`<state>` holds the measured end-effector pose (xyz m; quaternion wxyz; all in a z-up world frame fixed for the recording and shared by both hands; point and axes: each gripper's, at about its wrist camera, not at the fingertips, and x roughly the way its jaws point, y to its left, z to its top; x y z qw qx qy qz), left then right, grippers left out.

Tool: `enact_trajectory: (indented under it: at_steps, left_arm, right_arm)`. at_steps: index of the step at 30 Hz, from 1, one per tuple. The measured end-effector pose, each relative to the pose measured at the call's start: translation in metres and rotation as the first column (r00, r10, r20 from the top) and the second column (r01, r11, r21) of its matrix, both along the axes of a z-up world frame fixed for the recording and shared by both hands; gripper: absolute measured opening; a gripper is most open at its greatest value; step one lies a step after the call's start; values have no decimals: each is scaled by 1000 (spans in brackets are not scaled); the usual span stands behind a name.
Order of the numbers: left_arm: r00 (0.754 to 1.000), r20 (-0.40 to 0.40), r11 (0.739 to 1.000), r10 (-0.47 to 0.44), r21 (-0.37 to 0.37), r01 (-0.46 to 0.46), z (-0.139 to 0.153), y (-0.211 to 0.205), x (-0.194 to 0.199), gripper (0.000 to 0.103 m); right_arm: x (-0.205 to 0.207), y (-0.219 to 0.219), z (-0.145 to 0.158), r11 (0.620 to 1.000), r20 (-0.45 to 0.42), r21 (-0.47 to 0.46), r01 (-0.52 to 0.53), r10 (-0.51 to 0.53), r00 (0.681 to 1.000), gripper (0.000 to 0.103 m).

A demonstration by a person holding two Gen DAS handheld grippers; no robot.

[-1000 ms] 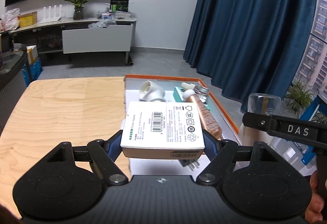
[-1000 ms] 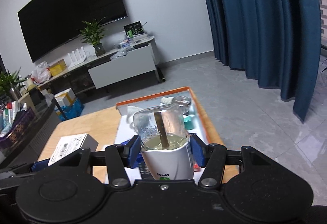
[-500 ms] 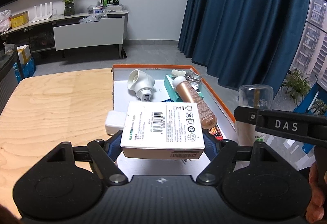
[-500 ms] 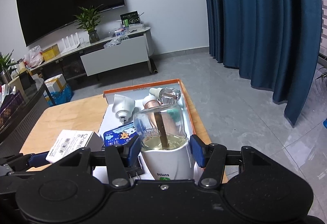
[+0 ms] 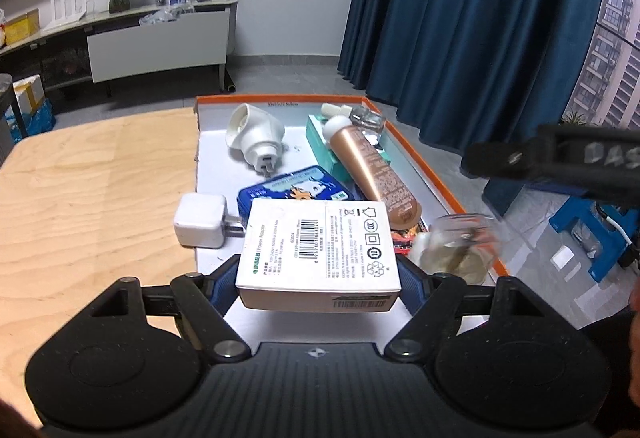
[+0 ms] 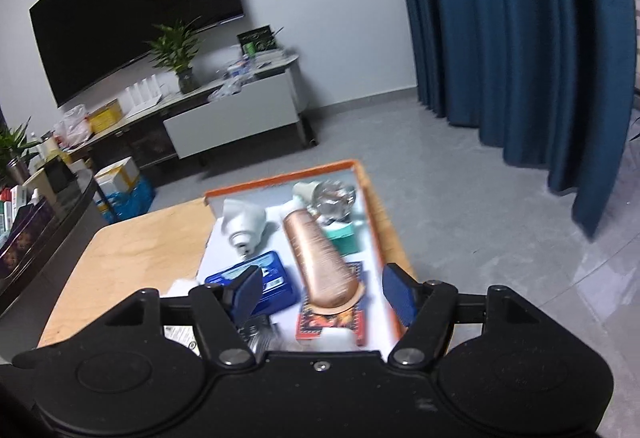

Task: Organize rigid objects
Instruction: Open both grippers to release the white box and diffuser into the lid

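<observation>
My left gripper [image 5: 318, 280] pinches the white adapter box [image 5: 318, 248] over the orange tray [image 5: 440, 186]; my right gripper [image 6: 320, 292] hangs spread, holding nothing

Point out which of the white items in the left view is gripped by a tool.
The white power adapter box, clamped in the left tool. The white charger cube and white plug-in device lie free at the orange-rimmed tray.

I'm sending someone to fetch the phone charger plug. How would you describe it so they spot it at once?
Find the orange-rimmed tray on the wooden table. At its left edge, just left of the blue tin, lies the charger plug. It is a small, plain white cube with rounded corners and two metal prongs pointing toward the tin; the other white things there are a rounded plug-in device and a printed box.
</observation>
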<state>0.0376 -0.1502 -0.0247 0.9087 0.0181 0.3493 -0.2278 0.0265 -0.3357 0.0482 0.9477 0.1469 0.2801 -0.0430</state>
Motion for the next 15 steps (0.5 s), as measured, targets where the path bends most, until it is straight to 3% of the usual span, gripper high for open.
enact_trajectory:
  at_steps: [2, 3, 6, 15]
  left_arm:
    - [1000, 1, 1000, -11, -4, 11, -1, -4, 1, 82]
    - [1000, -9, 1000, -22, -8, 22, -2, -5, 2, 90]
    - [1000, -16, 1000, -17, -15, 17, 0, -5, 1, 97]
    - [995, 30, 995, 99, 16, -99, 41, 18, -29, 103]
  right_arm:
    - [-6, -2, 2, 1000, 10, 17, 1, -1, 1000, 80]
    - [-8, -4, 3, 1000, 12, 21, 3, -4, 1000, 80]
    - [-14, -2, 7, 1000, 10, -7, 11, -10, 1000, 81]
    - [-45, 6, 23, 998, 13, -50, -28, 29, 1000, 87]
